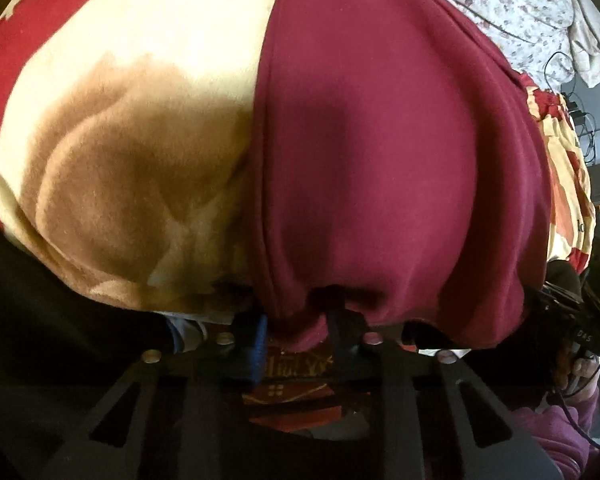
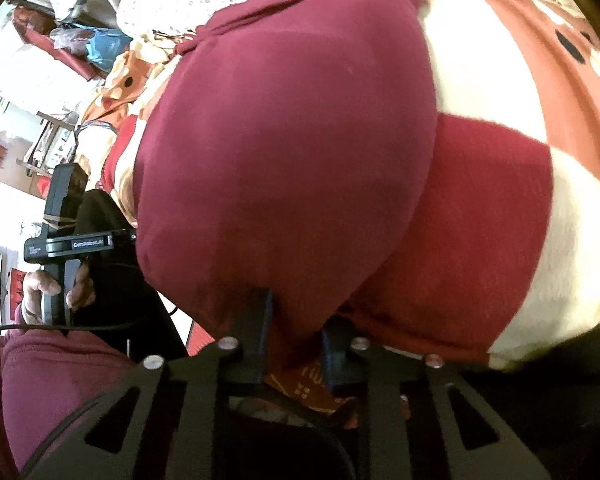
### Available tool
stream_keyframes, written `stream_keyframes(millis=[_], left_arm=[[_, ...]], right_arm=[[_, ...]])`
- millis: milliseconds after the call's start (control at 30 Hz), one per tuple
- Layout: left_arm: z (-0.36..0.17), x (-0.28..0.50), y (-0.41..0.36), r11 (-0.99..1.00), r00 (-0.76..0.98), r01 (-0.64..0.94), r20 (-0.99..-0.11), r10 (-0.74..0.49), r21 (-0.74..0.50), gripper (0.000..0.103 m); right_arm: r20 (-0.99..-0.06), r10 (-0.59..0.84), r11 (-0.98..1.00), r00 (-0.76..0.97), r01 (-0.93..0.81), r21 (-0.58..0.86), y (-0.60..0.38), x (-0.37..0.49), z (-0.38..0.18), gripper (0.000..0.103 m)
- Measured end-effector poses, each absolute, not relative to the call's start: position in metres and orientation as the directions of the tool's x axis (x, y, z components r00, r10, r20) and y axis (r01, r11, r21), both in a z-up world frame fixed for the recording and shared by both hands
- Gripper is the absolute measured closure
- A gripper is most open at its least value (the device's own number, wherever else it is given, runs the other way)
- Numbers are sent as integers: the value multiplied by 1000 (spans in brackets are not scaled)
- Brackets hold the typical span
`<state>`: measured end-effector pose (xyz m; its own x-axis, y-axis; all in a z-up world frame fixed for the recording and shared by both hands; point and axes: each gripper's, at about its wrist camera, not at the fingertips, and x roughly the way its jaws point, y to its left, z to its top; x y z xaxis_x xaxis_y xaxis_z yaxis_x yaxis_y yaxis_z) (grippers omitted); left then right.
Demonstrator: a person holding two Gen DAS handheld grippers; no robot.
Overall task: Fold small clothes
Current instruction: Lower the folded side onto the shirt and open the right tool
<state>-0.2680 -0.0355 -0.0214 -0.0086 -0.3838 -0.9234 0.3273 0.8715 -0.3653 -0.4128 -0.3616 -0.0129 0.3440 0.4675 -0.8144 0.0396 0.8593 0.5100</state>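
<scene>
Patchwork fleece blanket covers the bed, maroon garment spread on it. Left gripper and right gripper both pinch its near hem. Probably next: lift and fold evenly away.

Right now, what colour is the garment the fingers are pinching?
Solid maroon garment, no pattern; the right wrist view shows it best.

Soft, uneven daylight with strong fisheye bending

Glare whitens the room left of the right gripper; shadow pools beneath both tools; cloth nearest the lenses blurs, corners go black.
</scene>
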Motion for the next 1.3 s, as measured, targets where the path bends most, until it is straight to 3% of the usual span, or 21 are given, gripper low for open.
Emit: stream_keyframes(millis=[133, 600, 967, 1300], left_arm=[[-15, -269, -31, 867, 12, 316, -913, -409, -384, 103], [63, -267, 20, 826, 195, 348, -828, -526, -443, 103], [128, -268, 32, 746, 324, 419, -682, -655, -518, 103], [181, -198, 2, 713, 432, 459, -568, -701, -531, 103]], right_arm=[[-800, 476, 855, 365, 18, 518, -364, -415, -5, 89], [-627, 568, 756, 534, -36, 654, -401, -424, 52, 91], [-451, 612, 668, 650, -120, 734, -416, -432, 102, 91], [-339, 542, 660, 769, -139, 738, -449, -373, 140, 91]])
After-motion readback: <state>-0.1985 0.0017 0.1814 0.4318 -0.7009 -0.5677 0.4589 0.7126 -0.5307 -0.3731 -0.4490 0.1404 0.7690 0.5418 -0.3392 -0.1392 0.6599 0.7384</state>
